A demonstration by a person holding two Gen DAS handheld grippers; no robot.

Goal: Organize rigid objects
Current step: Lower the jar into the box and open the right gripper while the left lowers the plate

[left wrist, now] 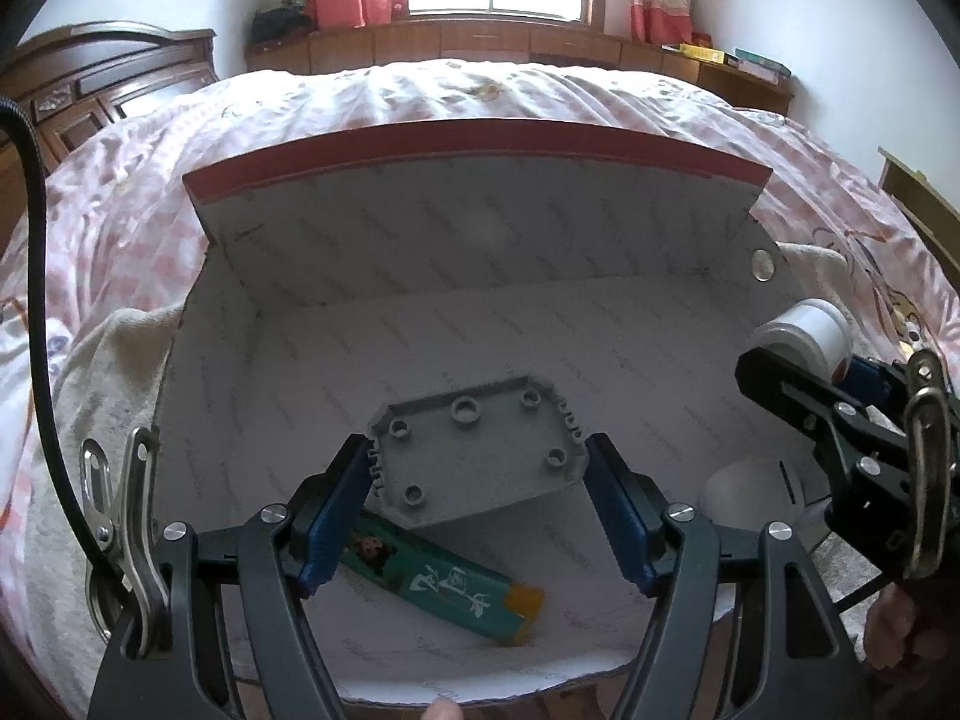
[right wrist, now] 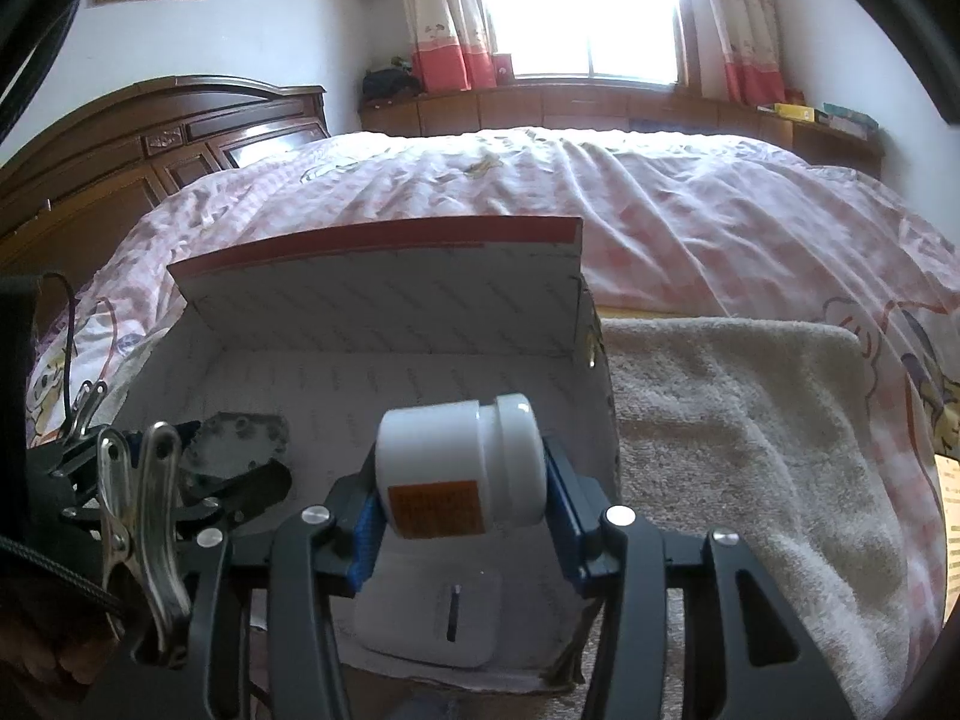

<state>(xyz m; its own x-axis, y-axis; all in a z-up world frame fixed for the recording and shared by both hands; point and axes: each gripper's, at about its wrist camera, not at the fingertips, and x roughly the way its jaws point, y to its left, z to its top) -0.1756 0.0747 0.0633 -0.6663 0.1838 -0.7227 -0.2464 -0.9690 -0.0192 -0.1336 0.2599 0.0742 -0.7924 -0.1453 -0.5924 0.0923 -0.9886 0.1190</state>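
An open white cardboard box [left wrist: 420, 252] with a red-edged lid sits on a towel on the bed; it also shows in the right wrist view [right wrist: 384, 312]. My left gripper [left wrist: 477, 462] is shut on a grey plastic plate [left wrist: 480, 450] with round studs and holds it inside the box, above a green lighter [left wrist: 444, 585] lying on the box floor. My right gripper [right wrist: 459, 480] is shut on a white bottle [right wrist: 462, 456] with an orange label, held sideways over the box's right part. The bottle [left wrist: 807, 330] shows at the right in the left wrist view.
A white flat pad [right wrist: 432, 612] lies on the box floor under the bottle. A beige towel [right wrist: 750, 432] spreads right of the box over the pink checked bedding [right wrist: 660, 210]. A wooden headboard [right wrist: 150, 144] stands at the left and a window ledge at the back.
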